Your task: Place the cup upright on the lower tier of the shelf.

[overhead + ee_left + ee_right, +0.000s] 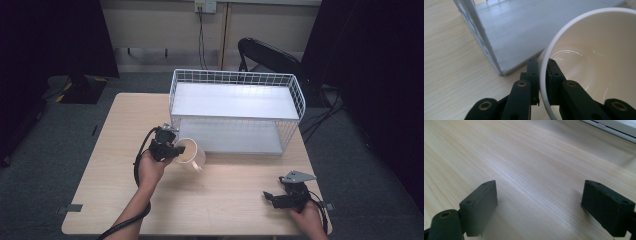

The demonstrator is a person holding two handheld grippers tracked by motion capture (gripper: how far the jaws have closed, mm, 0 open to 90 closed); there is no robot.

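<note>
A cream cup (192,154) is held tilted above the table, its mouth turned toward my left hand. My left gripper (172,149) is shut on its rim. In the left gripper view the two black jaws pinch the cup's (596,65) white wall, one inside and one outside, at my left gripper (543,75). The cup hangs just in front of the lower shelf of a white wire rack (235,80). My right gripper (270,197) rests low near the table's front right, open, and in the right gripper view my right gripper (539,205) has nothing but bare wood between its jaws.
The two-level rack (484,40) stands at the back middle of the light wooden table (115,165), both white shelves bare. A black chair (272,57) stands behind the rack, and cables run over the grey floor.
</note>
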